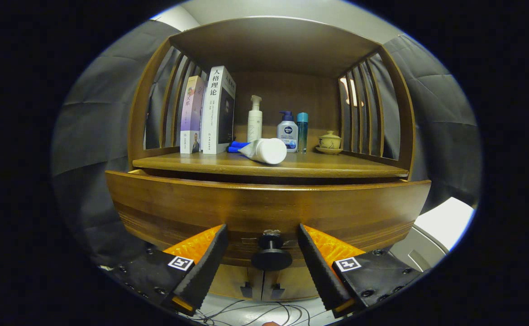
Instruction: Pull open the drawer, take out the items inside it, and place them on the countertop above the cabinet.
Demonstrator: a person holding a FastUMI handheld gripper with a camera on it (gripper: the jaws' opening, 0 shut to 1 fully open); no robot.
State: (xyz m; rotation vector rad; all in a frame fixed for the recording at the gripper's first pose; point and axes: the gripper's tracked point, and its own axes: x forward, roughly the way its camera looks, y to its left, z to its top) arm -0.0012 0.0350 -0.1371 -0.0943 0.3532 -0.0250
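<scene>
A brown wooden drawer [264,206] stands pulled out a little from the cabinet, its front facing me. Its dark round knob [271,257] sits between the two fingers of my gripper [262,235], which is open, with a gap on each side of the knob. The drawer's inside is hidden behind its front. Above it is the wooden countertop [336,168], where a white tube with a blue cap [262,150] lies on its side.
On the countertop stand two books [210,113] at the left, a white pump bottle [254,120], a blue-and-white pump bottle [287,131], a slim teal bottle [302,131] and a small lidded pot [330,141]. Slatted sides and a top shelf enclose it. Cables [264,312] lie on the floor below.
</scene>
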